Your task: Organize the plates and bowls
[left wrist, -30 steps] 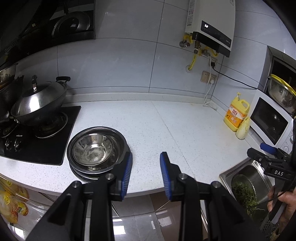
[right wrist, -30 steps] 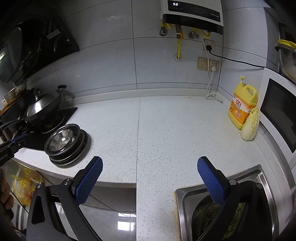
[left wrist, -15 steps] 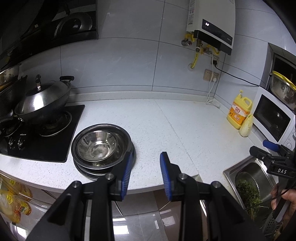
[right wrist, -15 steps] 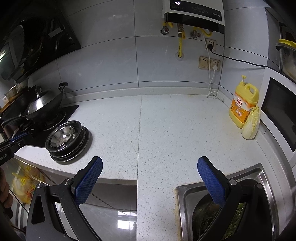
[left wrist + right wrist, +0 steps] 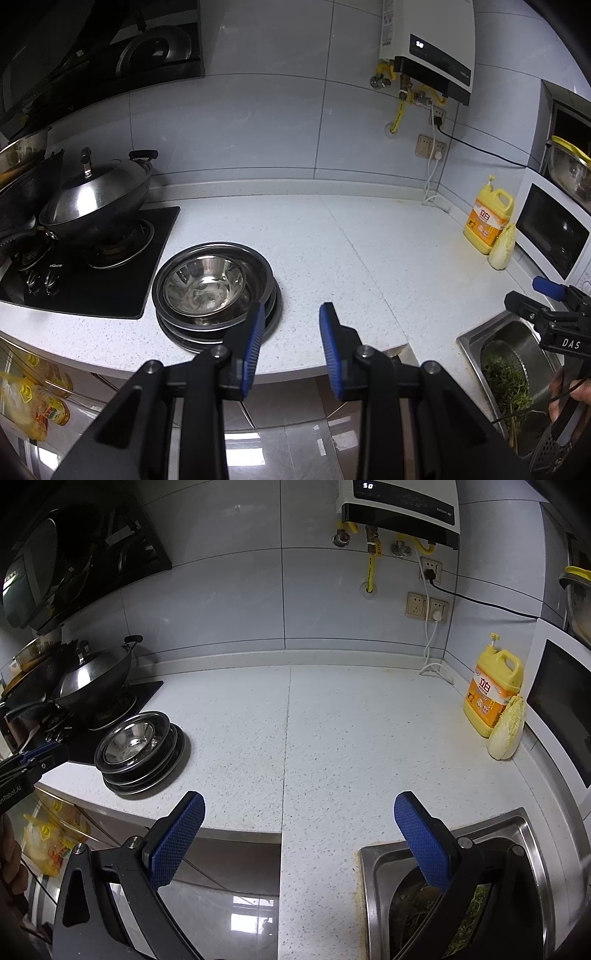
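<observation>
Pulled back a bit from the counter (image 5: 332, 240) since a second ago, so the stack of bowls and plates (image 5: 214, 291) looks smaller and farther off in both views. Still sitting in one neat pile near the front edge of the counter, just beside the black stove (image 5: 85, 280). Steel bowl on top, flat plates under it.

Left gripper (image 5: 291, 332) hanging in the air in front of the counter edge, fingers a little apart, holding nothing. Right gripper (image 5: 299, 834) off to the side by the sink (image 5: 517, 849), fingers spread wide, also holding nothing.

Looks almost done, maybe all done, with the pile made.

To finish well: keep both grippers clear of the pile. No bumping the rim, since shiny steel slides easily. If one more nudge is wanted, push low on the bottom plate, slowly, away from the edge. Watch the wok (image 5: 96, 199) close by.
</observation>
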Tool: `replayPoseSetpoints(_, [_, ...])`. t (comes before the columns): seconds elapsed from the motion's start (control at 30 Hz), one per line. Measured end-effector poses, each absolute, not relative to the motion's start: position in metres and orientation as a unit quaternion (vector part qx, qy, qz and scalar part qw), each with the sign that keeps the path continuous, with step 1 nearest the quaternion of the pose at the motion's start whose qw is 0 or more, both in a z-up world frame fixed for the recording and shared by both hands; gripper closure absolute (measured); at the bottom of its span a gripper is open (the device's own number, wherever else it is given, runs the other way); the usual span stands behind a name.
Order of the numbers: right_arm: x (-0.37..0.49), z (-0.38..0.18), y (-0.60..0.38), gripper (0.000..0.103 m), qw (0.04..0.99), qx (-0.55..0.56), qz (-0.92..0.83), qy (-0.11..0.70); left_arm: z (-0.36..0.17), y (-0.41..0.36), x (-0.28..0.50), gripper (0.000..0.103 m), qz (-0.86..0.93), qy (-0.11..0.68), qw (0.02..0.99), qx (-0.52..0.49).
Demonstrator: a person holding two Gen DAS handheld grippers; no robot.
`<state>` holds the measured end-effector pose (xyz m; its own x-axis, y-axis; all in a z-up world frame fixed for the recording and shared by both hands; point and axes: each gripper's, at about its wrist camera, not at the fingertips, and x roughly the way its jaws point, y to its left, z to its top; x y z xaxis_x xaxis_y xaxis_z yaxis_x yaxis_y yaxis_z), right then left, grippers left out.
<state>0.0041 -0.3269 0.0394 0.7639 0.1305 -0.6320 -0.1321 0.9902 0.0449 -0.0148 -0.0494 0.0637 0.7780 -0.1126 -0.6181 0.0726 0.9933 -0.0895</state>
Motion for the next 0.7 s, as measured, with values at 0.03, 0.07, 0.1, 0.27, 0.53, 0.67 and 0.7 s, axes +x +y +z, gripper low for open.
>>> replayPoseSetpoints(0.03, [0.004,0.039,-0.327,0.002,0.939,-0.002,0.07,0.337,0.063,-0.05,-0.015,0.074,-0.051,0.33,0.942,-0.031])
replayPoseSetpoints(0.07, [0.004,0.039,-0.327,0.002,0.939,-0.003,0.07,0.337,0.063,-0.05,-0.014,0.074,-0.051,0.33,0.942,-0.03])
replayPoseSetpoints(0.1, [0.004,0.039,-0.326,0.002,0.939,-0.003,0.069,0.337,0.063,-0.051,-0.014,0.074,-0.051,0.331,0.942,-0.03])
replayPoseSetpoints(0.27, [0.003,0.039,-0.328,0.002,0.94,-0.004,0.067,0.336,0.062,-0.053,-0.012,0.074,-0.051,0.332,0.941,-0.028])
replayPoseSetpoints(0.53, [0.005,0.037,-0.33,0.002,0.939,-0.006,0.066,0.338,0.063,-0.059,-0.013,0.074,-0.054,0.324,0.944,-0.019])
replayPoseSetpoints(0.67, [0.007,0.036,-0.33,0.002,0.938,-0.008,0.066,0.34,0.062,-0.06,-0.014,0.074,-0.055,0.323,0.945,-0.019])
replayPoseSetpoints(0.7, [0.007,0.035,-0.33,0.002,0.938,-0.009,0.067,0.34,0.062,-0.06,-0.013,0.074,-0.054,0.324,0.944,-0.018])
